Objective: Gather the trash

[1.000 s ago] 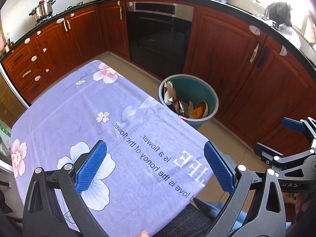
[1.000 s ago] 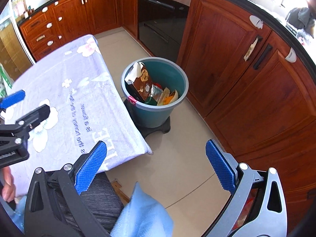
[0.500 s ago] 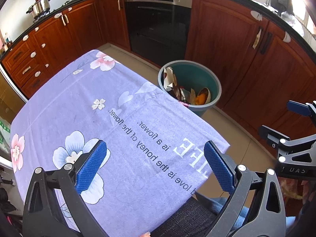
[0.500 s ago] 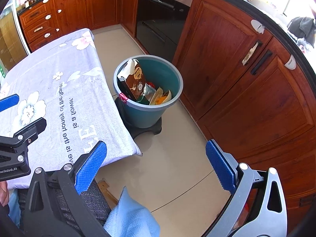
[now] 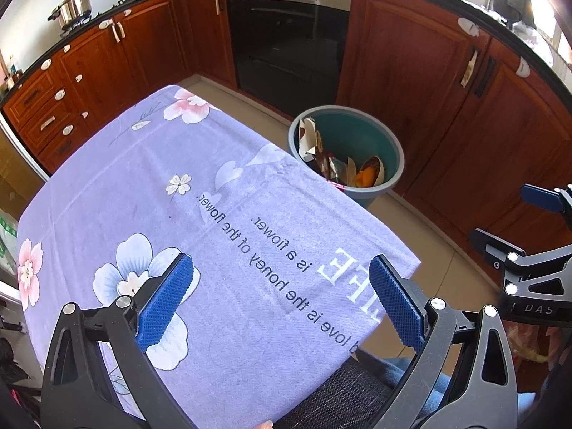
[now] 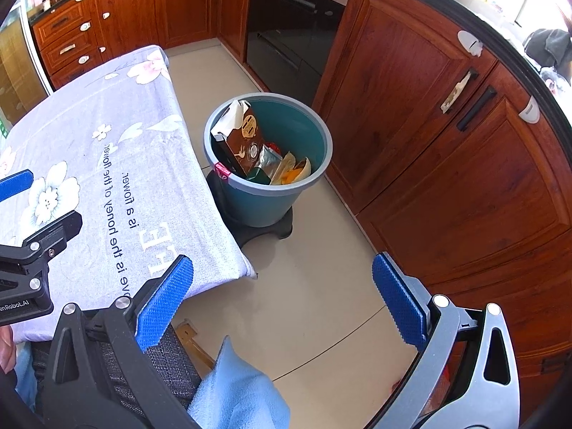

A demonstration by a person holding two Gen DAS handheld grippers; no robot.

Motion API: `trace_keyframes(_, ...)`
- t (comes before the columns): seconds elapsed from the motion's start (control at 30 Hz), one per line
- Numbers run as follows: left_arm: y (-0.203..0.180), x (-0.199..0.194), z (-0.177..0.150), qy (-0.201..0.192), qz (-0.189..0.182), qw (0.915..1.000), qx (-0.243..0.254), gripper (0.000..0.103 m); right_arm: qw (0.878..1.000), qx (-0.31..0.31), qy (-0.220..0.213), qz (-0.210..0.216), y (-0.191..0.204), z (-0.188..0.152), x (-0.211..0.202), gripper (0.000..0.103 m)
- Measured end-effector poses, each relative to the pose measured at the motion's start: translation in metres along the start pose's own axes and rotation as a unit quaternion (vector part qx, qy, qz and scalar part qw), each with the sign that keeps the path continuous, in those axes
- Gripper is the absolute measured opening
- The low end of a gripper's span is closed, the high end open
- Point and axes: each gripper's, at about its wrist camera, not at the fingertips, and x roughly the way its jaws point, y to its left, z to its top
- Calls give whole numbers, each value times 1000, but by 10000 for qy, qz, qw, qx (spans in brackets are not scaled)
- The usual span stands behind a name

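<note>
A teal bin (image 5: 388, 150) (image 6: 314, 136) stands on the floor just past the table's right edge, holding a brown carton (image 6: 246, 139), foil wrappers and orange peel (image 5: 368, 175). My left gripper (image 5: 282, 298) hovers open above the near part of the table, nothing between its blue pads. My right gripper (image 6: 282, 298) is open over the floor, to the right of the table and nearer than the bin, also with nothing in it. Each gripper shows at the edge of the other's view. I see no loose trash on the cloth.
A lilac flowered tablecloth (image 5: 200, 214) (image 6: 89, 164) covers the table. Red-brown cabinets (image 6: 447, 150) and a black oven (image 5: 286, 46) ring the floor behind the bin. A light blue cloth (image 6: 236, 397) and a person's lap sit at the near edge.
Both views have drawn back and risen slightly, so the table and bin look a little farther. Both grippers stay open and nothing was taken or dropped.
</note>
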Motion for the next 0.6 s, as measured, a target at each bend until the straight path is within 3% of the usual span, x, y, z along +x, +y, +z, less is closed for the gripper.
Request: trace_keyframes(0.6,1,5,-7,85,-111,9999,-8,99,9999,-81,64,-41,5,-2,4,96)
